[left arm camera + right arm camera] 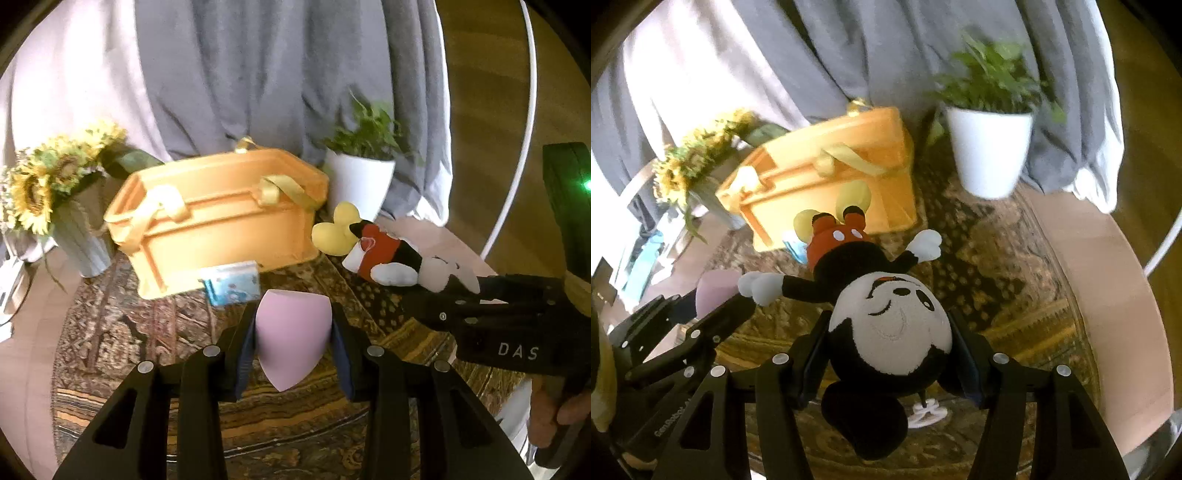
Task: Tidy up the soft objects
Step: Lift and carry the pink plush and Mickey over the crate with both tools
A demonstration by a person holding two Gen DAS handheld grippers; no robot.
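My left gripper (293, 343) is shut on a pink teardrop sponge (291, 332), held above the patterned table. My right gripper (890, 350) is shut on the head of a mouse plush toy (886, 321) in red shorts, whose body hangs away toward the basket. The plush (391, 254) and the right gripper (480, 295) show at the right of the left wrist view. At the left edge of the right wrist view the sponge (714, 291) shows in the left gripper (701, 306). An orange basket (221, 221) with yellow strap handles stands behind, also the basket (827, 173) in the right wrist view.
A blue patterned packet (232, 282) leans at the basket's front. A sunflower vase (79, 236) stands left, a white potted plant (360, 181) right. Grey curtains (258, 74) hang behind. A patterned cloth (147, 332) covers the round table. A hand (554, 417) holds the right gripper.
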